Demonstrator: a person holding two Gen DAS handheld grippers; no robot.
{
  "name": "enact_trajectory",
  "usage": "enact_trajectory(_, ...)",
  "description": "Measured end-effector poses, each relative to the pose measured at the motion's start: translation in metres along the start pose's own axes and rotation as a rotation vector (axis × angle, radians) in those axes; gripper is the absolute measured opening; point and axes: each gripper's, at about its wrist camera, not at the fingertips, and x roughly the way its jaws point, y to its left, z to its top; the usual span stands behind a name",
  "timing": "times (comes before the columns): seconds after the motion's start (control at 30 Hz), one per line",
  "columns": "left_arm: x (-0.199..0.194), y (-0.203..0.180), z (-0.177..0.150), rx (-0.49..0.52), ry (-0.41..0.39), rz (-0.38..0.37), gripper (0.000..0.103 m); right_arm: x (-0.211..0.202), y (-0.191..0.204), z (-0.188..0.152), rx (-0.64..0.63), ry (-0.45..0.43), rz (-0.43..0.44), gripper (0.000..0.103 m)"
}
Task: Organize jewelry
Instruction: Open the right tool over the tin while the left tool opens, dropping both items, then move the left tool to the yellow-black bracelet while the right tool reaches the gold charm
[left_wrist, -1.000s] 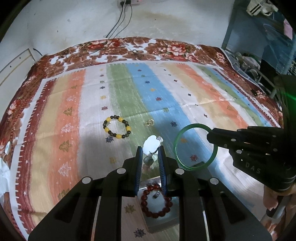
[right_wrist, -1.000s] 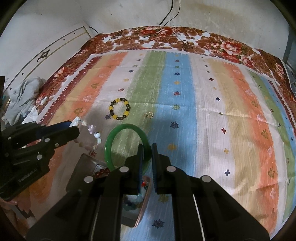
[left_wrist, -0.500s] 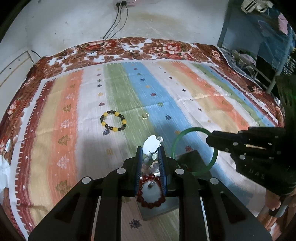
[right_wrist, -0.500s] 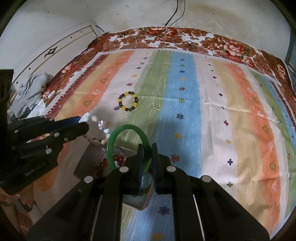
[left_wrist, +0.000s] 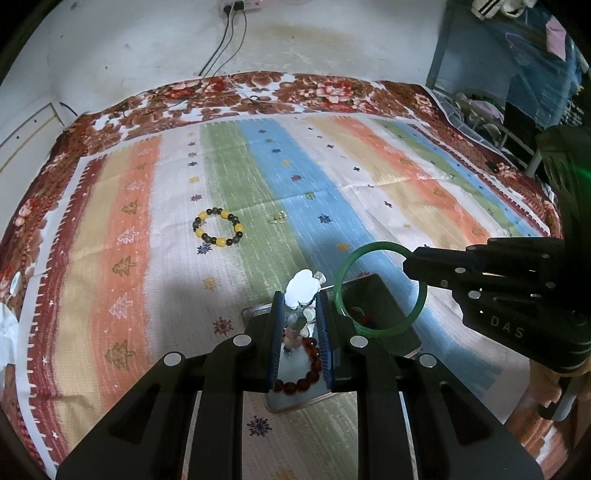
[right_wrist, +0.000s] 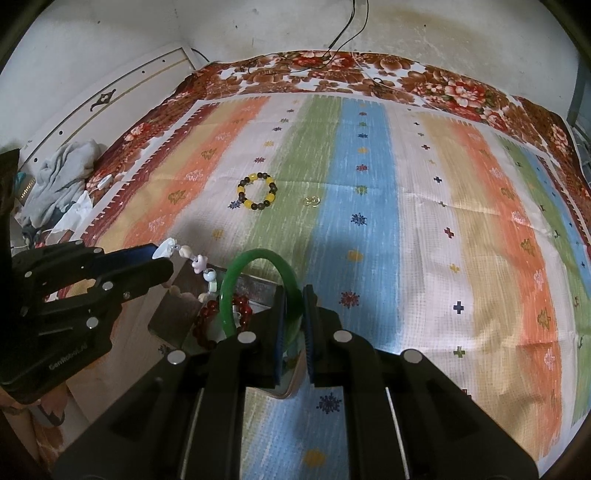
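My left gripper (left_wrist: 300, 295) is shut on a pale charm bracelet (left_wrist: 303, 286) that dangles over the open grey jewelry box (left_wrist: 402, 334); the bracelet (right_wrist: 199, 264) also shows in the right wrist view. My right gripper (right_wrist: 292, 295) is shut on a green bangle (right_wrist: 236, 280), held upright over the same box (right_wrist: 168, 321); the bangle (left_wrist: 421, 299) shows in the left wrist view. A dark red bead bracelet (left_wrist: 306, 380) lies in the box. A yellow and dark bead bracelet (left_wrist: 218, 228) and a small gold ring (left_wrist: 277, 218) lie on the striped cloth (left_wrist: 369, 192).
The cloth is spread over a bed against a white wall. A pile of grey clothes (right_wrist: 59, 177) lies past the left edge. A blue rack with clutter (left_wrist: 491, 74) stands at the far right. Cables (left_wrist: 221, 44) hang on the wall.
Both grippers have moved back toward the near edge with their pieces, so the box now lies under the bangle and the charm bracelet. The loose jewelry has not moved.
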Motion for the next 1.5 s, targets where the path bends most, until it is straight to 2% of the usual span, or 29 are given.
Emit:
enact_trajectory(0.27,0.005,-0.001,0.0,0.006,0.024,-0.005,0.018,0.003,0.0,-0.008,-0.003,0.023,0.014,0.015)
enact_trajectory(0.33,0.007,0.0,0.0,0.01,0.027,0.009,0.027,0.003,0.002,-0.006,-0.017,0.025,-0.01,0.029)
enact_trajectory(0.4,0.008,0.0,0.0,0.008,0.031,0.01,0.03,0.001,0.004,-0.006,-0.036,0.014,-0.044,0.034)
enact_trajectory(1.0,0.017,0.026,0.005,-0.041,0.046,0.055,0.045,0.015,-0.015,0.009,0.032,0.032,-0.04,0.035)
enact_trajectory(1.23,0.025,0.038,0.011,-0.055,0.054,0.093,0.051,0.031,-0.021,0.019,0.052,0.043,-0.072,0.036)
enact_trajectory(1.27,0.025,0.039,0.012,-0.055,0.053,0.095,0.052,0.031,-0.021,0.02,0.053,0.04,-0.073,0.037)
enact_trajectory(1.37,0.03,0.041,0.017,-0.049,0.053,0.114,0.057,0.035,-0.022,0.025,0.05,0.025,-0.091,0.047)
enact_trajectory(1.5,0.037,0.047,0.022,-0.038,0.058,0.147,0.06,0.045,-0.027,0.031,0.052,0.027,-0.092,0.048)
